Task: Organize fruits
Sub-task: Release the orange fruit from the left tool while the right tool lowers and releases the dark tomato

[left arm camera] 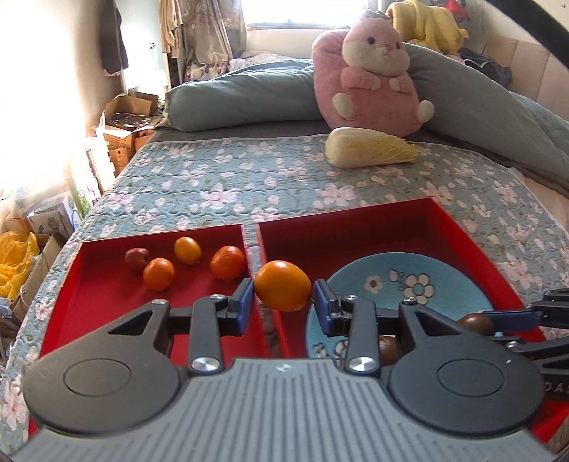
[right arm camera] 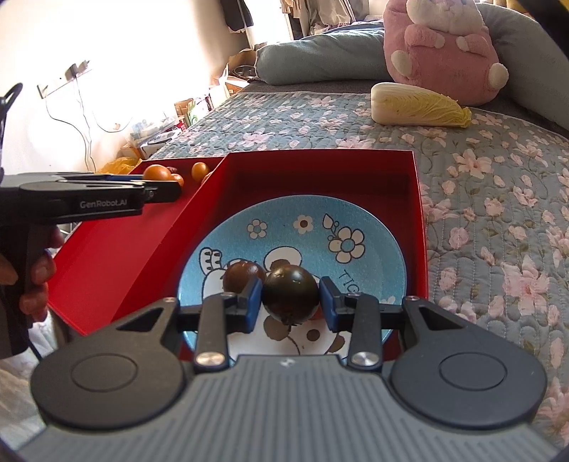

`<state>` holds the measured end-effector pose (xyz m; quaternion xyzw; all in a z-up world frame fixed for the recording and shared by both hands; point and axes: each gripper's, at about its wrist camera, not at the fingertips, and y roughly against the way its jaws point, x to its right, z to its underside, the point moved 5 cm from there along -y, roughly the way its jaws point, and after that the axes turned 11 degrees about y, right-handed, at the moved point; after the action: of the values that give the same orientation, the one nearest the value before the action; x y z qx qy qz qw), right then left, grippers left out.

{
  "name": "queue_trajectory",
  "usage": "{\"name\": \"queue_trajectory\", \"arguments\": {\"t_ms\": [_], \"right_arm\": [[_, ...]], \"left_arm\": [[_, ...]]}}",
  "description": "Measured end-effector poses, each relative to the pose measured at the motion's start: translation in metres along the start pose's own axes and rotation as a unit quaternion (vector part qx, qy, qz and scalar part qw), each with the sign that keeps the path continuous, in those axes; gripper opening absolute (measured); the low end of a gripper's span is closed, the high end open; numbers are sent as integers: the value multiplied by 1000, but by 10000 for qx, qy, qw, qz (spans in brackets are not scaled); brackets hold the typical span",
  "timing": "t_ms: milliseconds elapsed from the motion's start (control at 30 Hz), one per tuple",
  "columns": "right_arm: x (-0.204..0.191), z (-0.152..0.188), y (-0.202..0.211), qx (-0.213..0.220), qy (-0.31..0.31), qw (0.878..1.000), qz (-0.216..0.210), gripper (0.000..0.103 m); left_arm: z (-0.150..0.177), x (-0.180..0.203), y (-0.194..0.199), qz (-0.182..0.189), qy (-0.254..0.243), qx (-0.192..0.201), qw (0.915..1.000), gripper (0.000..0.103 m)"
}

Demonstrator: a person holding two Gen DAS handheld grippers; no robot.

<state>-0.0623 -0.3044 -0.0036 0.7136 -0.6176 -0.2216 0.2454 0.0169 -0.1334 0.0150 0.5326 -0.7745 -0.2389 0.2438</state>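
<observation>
Second dark fruit (left arm camera: 387, 350) on plate mostly hidden behind left gripper linkage, right gripper (left arm camera: 512, 316) cut off at frame edge, plate (right arm camera: 284, 220) near rim occluded by gripper body.

Two red trays (left arm camera: 106, 302), one plate (right arm camera: 373, 227), five orange fruits (left arm camera: 282, 289), two dark fruits (right arm camera: 290, 293), one reddish fruit (left arm camera: 136, 257).

A home bedroom. A bed spread with a flowered quilt (left arm camera: 220, 184) fills the scene; at its far side lie a rolled grey-green duvet (left arm camera: 242, 96) and a pink plush hamster (left arm camera: 370, 71). Curtains (left arm camera: 202, 32) hang by a bright far window, with opened cardboard boxes (left arm camera: 124, 124) stacked at the left.
</observation>
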Motion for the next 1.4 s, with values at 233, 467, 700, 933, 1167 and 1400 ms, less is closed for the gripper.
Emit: {"name": "queue_trajectory", "arguments": {"t_ms": [233,467,700,933,1167,1400], "right_arm": [[3,4,-2,-57,-6,10000,-10,39],[3,6,-2,-89,-20,10000,-30,39],[7,10,-1,-125,-44,9999,0,39],[12,9,-3,-143,-105,9998,53,39],[11,6,-8,-190,-108,9997,80,39],[9,-4,-17,-241,-23,9996,153,39]], "left_arm": [[17,40,-13,243,-153,-276,9992,42],[34,56,-28,242,-375,-577,9973,42],[46,59,-34,244,-492,-715,9959,43],[43,57,-28,292,-467,-641,9964,62],[38,50,-18,348,-423,-576,9968,62],[30,35,-9,343,-312,-488,9977,62]]}}
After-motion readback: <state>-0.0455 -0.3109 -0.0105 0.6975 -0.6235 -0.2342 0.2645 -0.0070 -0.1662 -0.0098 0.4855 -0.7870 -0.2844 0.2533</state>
